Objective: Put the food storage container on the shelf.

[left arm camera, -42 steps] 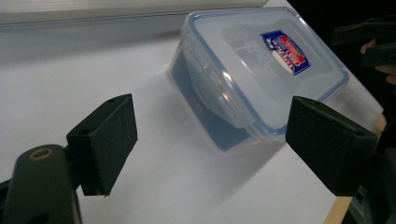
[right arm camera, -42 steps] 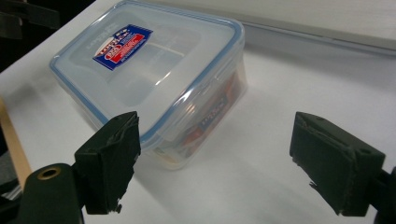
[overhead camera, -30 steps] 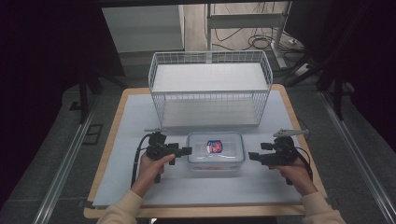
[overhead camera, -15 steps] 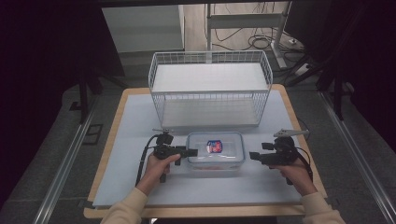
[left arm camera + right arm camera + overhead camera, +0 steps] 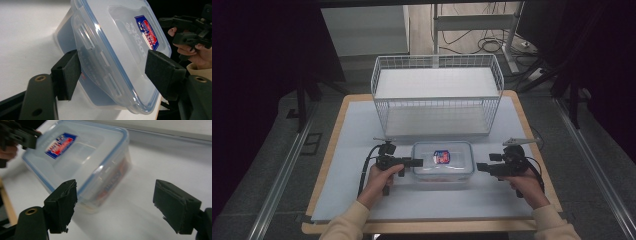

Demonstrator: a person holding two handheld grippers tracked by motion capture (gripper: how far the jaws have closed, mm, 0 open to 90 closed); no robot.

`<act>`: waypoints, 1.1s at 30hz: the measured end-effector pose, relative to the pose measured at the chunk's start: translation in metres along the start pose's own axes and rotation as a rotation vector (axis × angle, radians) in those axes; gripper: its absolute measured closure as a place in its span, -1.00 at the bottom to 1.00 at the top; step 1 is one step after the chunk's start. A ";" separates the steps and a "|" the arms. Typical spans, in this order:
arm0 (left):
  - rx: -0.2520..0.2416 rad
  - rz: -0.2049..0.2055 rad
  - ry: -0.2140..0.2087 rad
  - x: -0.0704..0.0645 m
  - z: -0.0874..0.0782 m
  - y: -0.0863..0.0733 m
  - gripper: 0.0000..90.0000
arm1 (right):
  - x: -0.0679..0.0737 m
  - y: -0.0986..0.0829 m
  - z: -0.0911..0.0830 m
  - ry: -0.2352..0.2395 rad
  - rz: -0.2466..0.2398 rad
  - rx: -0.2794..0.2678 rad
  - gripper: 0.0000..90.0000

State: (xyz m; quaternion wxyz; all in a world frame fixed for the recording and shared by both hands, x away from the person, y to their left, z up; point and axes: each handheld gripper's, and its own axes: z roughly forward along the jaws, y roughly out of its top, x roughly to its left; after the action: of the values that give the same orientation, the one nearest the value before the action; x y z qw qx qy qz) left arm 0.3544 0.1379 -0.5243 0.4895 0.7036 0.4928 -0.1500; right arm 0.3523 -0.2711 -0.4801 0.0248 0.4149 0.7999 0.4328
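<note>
A clear plastic food container (image 5: pixel 443 161) with a blue-rimmed lid and a red and blue label lies on the white mat near the front of the table. At its left end is my left gripper (image 5: pixel 418 162), open. In the left gripper view the two pads (image 5: pixel 67 73) straddle the lid's edge of the container (image 5: pixel 117 37) without closing on it. My right gripper (image 5: pixel 479 167) is open just off the container's right end. In the right gripper view the container (image 5: pixel 82 157) lies ahead and to the left, and bare mat shows between that gripper's fingertips (image 5: pixel 117 203).
A white wire basket (image 5: pixel 437 100) stands behind the container, across the back half of the table. The white mat (image 5: pixel 352 150) covers a table with a wooden edge. Dark floor, metal rails and cables surround the table.
My left gripper has moved to the right, up to the container's left end. The right gripper has barely moved.
</note>
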 end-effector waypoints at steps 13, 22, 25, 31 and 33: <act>-0.005 -0.010 -0.022 0.004 -0.001 0.000 -0.28 | -0.002 0.017 0.043 0.144 0.128 0.073 -0.61; -0.009 -0.009 -0.018 0.003 -0.001 0.000 -0.28 | -0.005 0.020 0.054 0.203 0.213 0.103 -0.49; -0.016 -0.013 -0.016 0.003 0.000 -0.001 -0.29 | -0.008 0.020 0.051 0.212 0.239 0.100 -0.37; -0.024 0.000 -0.011 0.000 -0.001 -0.003 -0.26 | -0.012 0.016 0.046 0.236 0.273 0.076 -0.17; -0.026 0.013 -0.007 -0.002 -0.003 -0.004 -0.24 | -0.013 0.015 0.043 0.249 0.287 0.065 -0.13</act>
State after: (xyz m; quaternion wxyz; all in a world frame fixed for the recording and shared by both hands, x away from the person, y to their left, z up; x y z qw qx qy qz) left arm 0.3495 0.1389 -0.5234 0.5014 0.6998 0.4885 -0.1426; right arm 0.3875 -0.2467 -0.5009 -0.1495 0.4684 0.7431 0.4540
